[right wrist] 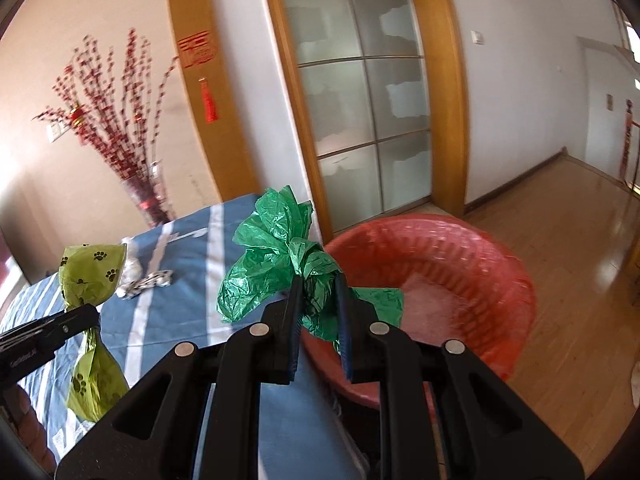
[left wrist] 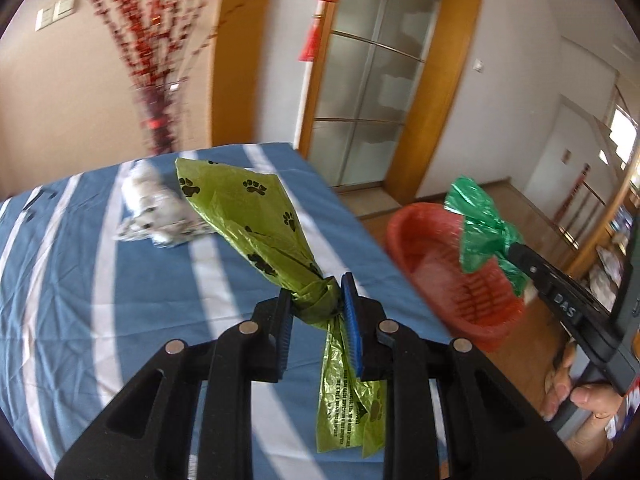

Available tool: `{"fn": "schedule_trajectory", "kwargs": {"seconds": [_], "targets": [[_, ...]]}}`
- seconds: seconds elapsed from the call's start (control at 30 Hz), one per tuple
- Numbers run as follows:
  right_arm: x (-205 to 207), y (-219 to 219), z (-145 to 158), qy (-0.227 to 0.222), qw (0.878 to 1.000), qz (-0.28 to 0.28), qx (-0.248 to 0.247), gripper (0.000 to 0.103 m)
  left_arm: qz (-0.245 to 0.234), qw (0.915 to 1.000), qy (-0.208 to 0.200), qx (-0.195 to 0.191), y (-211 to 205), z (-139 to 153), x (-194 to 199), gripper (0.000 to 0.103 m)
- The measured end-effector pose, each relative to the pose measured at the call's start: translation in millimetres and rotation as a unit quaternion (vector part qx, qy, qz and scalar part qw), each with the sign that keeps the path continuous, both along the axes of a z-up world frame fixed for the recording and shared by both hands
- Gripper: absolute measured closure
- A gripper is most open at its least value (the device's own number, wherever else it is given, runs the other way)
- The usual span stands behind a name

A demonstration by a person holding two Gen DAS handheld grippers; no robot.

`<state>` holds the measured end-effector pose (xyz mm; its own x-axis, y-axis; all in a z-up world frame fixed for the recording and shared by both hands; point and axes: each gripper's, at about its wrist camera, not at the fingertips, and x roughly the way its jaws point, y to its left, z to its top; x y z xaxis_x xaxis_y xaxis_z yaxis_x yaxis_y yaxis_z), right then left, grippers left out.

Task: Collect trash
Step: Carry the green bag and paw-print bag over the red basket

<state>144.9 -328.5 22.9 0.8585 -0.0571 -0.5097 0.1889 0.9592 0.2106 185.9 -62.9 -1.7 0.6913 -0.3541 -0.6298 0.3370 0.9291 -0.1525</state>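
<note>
- Our left gripper [left wrist: 316, 304] has its jaws clamped on the knotted neck of a lime-green bag with black paw prints [left wrist: 248, 216]; the filled end sticks out ahead of the jaws and the loose printed tail hangs down below them.
- That bag is held up off the worktop [left wrist: 80, 280], which is covered with a blue cloth with white stripes.
- Our right gripper [right wrist: 318, 300] has its jaws clamped on the twisted middle of a crumpled dark green plastic bag [right wrist: 272, 248], whose ends flare out ahead of and beside the jaws.
- In the left wrist view we see that dark green bag hanging over the near rim of a red plastic basket [left wrist: 424, 248], clear of it.
- The red basket stands just off the right edge of the worktop, lower than its surface, over a wooden floor [right wrist: 568, 240]; its inside looks bare as far as we can see.
- One crumpled white wrapper with dark markings [left wrist: 156, 212] lies on the worktop toward its far edge, well apart from both grippers.
- A hand [left wrist: 576, 396] grips the handle of our right gripper at the lower right of the left wrist view.
- Beyond the far edge of the worktop stands a glass vase of red blossom branches [right wrist: 112, 120], and further right a frosted glass door in a wooden frame [right wrist: 360, 100].
- Both views are somewhat blurred, so finer detail on the wrapper cannot be told.
</note>
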Motion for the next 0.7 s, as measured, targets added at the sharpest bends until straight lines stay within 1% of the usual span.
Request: {"fn": "schedule_trajectory", "kwargs": {"seconds": [0.2, 0.33, 0.7], "targets": [[-8.2, -25.3, -1.8, -0.003, 0.999, -0.033, 0.001, 0.087, -0.045, 0.9990, 0.000, 0.003, -40.9, -1.2, -1.0, 0.079], [-11.2, -35.7, -4.8, -0.002, 0.999, -0.045, 0.000, 0.087, -0.071, 0.9975, 0.000, 0.001, -66.4, -2.3, 0.7, 0.079], [-12.3, -66.7, -12.0, 0.001, 0.997, -0.073, 0.014, 0.087, -0.115, 0.9933, 0.013, -0.003, -119.1, -13.7, 12.2, 0.079]]}}
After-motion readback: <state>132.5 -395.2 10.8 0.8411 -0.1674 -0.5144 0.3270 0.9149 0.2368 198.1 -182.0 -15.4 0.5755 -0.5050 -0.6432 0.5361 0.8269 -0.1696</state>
